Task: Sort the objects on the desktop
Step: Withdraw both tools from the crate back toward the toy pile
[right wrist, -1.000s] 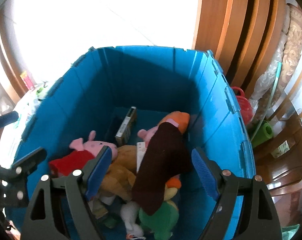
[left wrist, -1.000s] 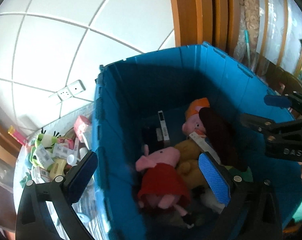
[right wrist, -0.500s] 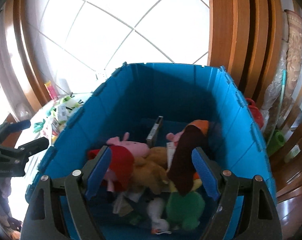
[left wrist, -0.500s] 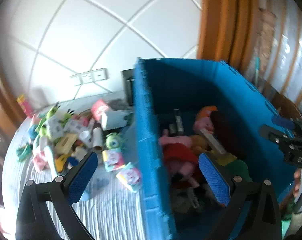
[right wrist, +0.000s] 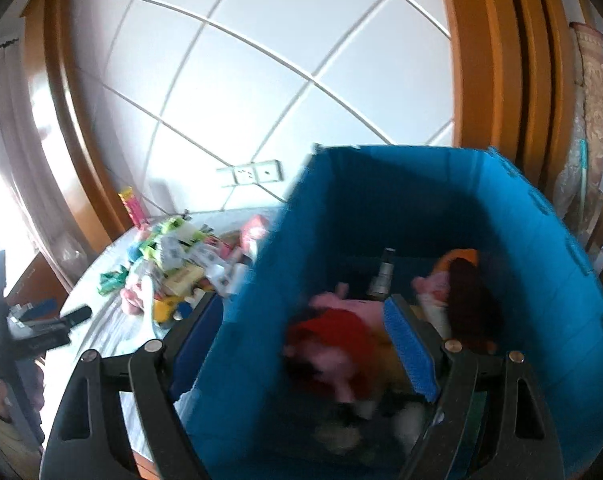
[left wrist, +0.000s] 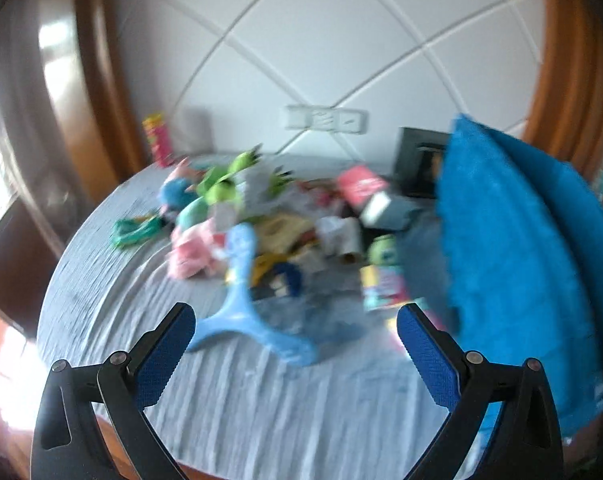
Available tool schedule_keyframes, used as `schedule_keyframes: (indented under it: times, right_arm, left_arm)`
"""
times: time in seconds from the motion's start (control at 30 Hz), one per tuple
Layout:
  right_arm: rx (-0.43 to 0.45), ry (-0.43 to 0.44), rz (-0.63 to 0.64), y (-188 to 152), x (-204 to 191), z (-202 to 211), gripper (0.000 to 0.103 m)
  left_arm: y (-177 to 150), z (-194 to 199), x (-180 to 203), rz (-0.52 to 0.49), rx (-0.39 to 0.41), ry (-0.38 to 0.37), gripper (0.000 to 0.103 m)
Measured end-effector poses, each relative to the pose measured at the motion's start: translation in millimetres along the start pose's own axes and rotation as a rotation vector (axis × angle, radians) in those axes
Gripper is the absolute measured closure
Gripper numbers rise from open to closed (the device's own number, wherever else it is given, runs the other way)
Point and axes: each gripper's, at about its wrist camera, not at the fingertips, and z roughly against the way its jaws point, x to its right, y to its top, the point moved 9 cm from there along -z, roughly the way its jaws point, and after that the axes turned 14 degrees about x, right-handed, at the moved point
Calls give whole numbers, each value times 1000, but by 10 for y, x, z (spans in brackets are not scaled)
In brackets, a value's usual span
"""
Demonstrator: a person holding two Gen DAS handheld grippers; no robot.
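A heap of toys and small boxes (left wrist: pixel 269 216) lies on a round table with a grey cloth (left wrist: pixel 261 400). A light blue hanger-shaped piece (left wrist: pixel 241 312) lies nearest my left gripper (left wrist: pixel 297 356), which stands open and empty above the cloth. The blue bin (left wrist: pixel 521 264) stands at the right of the table. In the right wrist view the blue bin (right wrist: pixel 381 200) holds plush toys, among them a pink pig in a red dress (right wrist: pixel 333 336). My right gripper (right wrist: pixel 301 344) is open and empty, straddling the bin's left wall. The left gripper (right wrist: pixel 41 328) shows at far left there.
A white panelled wall with a socket strip (left wrist: pixel 325 118) lies behind the table. Wooden frames (right wrist: pixel 493 60) flank it. A dark picture frame (left wrist: pixel 417 168) stands behind the bin. A pink tube (left wrist: pixel 157 140) stands at the table's far edge.
Both views swung left, away from the bin's inside toward the table. The left gripper now faces the toy heap; the right one sits over the bin's left wall. Both stayed open.
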Motion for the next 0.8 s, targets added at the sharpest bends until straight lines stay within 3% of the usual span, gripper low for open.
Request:
schedule_keyframes:
  times: [0.2, 0.33, 0.4, 0.6, 0.8]
  right_arm:
    - [35, 41, 10, -85, -1058, -181, 20]
    - [-9, 66, 14, -342, -1688, -439, 19]
    - [-43, 76, 9, -493, -1887, -569, 0]
    - [-173, 77, -24, -1042, -2160, -1024, 0]
    - [-296, 107, -25, -1528, -2114, -1466, 0]
  left_arm:
    - [-401, -296, -1078, 26, -82, 53, 1]
    - [-710, -516, -1607, 41, -154, 77, 1]
    - [-869, -620, -1821, 49, -191, 88, 1]
    - [-1239, -842, -2052, 66, -253, 86, 1]
    - [-1488, -1127, -1932, 49, -334, 80, 1]
